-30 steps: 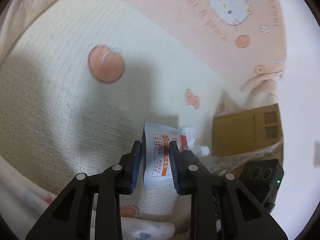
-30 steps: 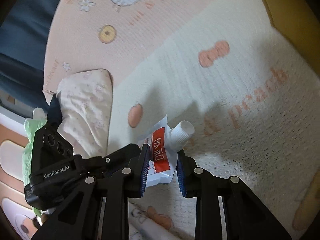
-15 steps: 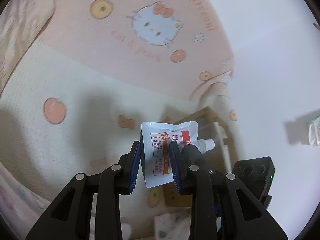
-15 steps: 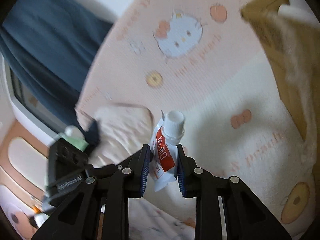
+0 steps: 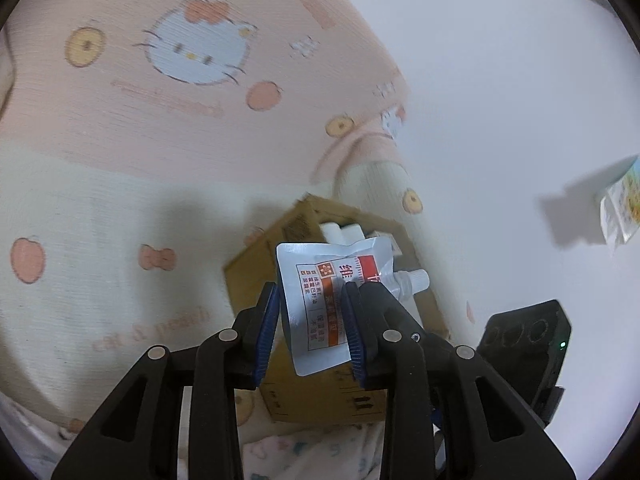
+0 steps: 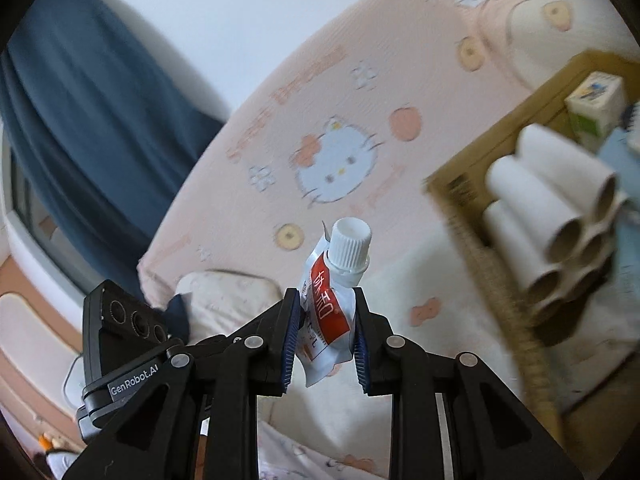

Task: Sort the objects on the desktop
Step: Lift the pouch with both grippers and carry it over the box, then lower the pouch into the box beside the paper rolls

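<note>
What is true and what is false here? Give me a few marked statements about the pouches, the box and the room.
1. The cardboard box holds white rolls. True.
2. The right hand-held gripper is empty. False: it is shut on a red-labelled pouch with a white cap.
3. The bedding shows a cartoon cat. True.
4. The curtain is bright yellow. False: it is dark blue.
5. The spouted pouch lies flat on the bedding. False: it is up in the air between the fingers of the left hand-held gripper, whose jaws are opening.
</note>
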`<act>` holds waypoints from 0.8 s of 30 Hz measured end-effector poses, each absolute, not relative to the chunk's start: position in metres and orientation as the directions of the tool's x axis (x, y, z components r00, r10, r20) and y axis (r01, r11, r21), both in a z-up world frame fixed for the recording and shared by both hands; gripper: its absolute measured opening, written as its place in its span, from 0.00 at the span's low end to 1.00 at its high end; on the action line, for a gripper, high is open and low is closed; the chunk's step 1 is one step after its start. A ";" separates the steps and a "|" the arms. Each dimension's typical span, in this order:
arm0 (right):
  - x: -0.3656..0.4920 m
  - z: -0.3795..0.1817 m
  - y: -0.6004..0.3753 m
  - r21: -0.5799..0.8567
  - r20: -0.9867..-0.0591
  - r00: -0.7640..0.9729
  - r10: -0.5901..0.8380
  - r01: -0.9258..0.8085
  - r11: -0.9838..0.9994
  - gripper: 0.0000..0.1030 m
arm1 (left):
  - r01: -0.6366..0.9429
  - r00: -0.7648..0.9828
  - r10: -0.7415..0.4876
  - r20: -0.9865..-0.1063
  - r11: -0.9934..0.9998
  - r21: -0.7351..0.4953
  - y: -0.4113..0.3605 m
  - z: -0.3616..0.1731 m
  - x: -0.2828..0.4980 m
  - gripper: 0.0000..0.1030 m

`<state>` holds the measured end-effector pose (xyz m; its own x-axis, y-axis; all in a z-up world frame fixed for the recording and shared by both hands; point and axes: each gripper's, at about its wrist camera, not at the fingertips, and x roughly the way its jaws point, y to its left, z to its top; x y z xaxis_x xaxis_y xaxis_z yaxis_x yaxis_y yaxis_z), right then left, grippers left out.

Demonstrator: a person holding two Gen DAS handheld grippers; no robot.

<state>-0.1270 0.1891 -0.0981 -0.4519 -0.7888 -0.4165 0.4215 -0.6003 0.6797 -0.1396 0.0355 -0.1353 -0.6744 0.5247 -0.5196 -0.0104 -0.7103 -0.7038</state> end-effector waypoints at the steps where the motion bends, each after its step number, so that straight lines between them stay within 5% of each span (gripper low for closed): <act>1: -0.128 -0.097 0.194 0.672 -0.431 -0.464 -0.774 0.409 -0.618 0.21 | -0.016 -0.669 0.527 -0.524 -0.715 -0.699 0.041 -0.135 -0.141 0.33; 24: -0.197 -0.088 0.323 0.699 -0.605 -0.372 -0.704 0.175 -0.694 0.21 | 0.046 -0.340 0.628 -0.699 -0.732 -0.680 0.166 -0.135 -0.211 0.33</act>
<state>-0.1969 0.3227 -0.0877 -0.3723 -0.7037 -0.6051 0.1754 -0.6936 0.6987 -0.2110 0.1662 -0.1346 -0.3405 0.6284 -0.6994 0.0463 -0.7318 -0.6800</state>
